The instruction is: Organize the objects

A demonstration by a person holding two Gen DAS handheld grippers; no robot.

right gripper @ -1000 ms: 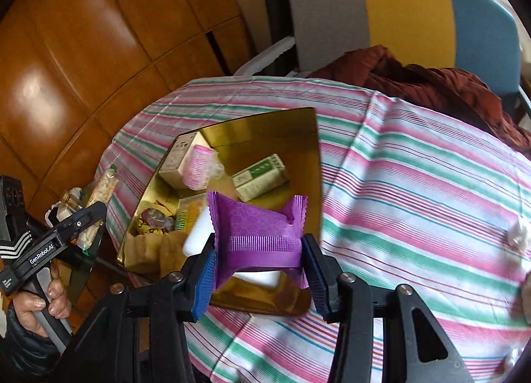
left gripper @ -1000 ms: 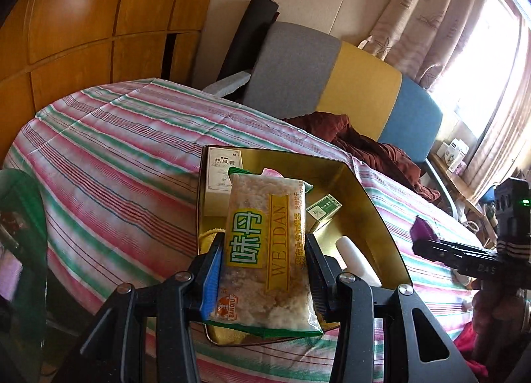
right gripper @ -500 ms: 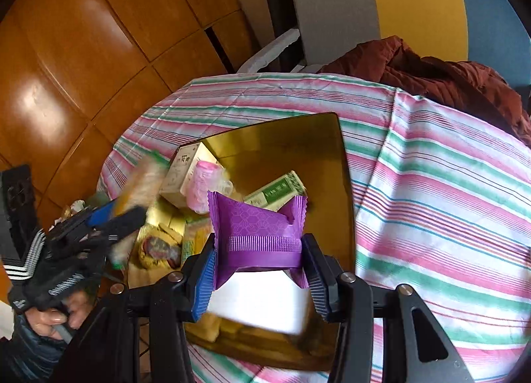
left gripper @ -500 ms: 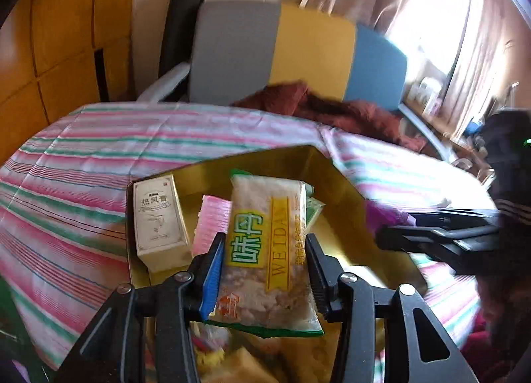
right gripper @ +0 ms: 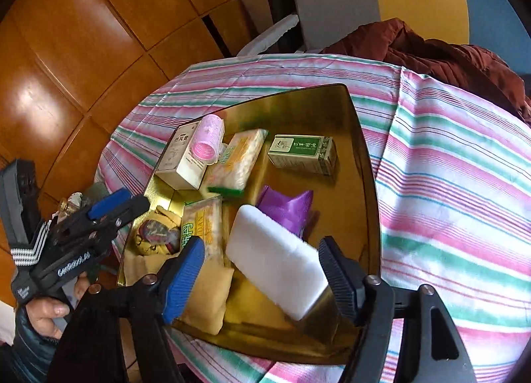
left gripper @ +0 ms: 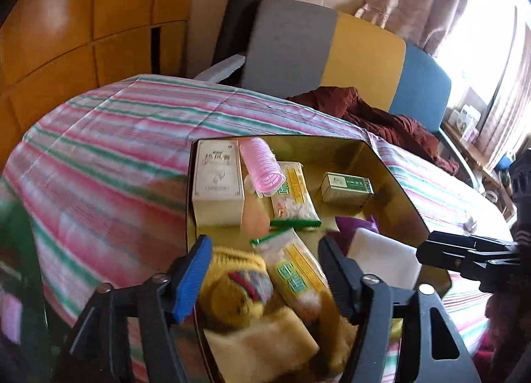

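Two snack packets (left gripper: 292, 194) lengthwise in gold tray (left gripper: 391, 180), both grippers' jaws opening, empty

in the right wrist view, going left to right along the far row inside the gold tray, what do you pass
cream box → pink hair roller → rice snack packet → green and white box

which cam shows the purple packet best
The right wrist view: the purple packet lies in the gold tray, its crimped top showing beyond the white sponge. The left wrist view shows only a blurred purple sliver behind that sponge.
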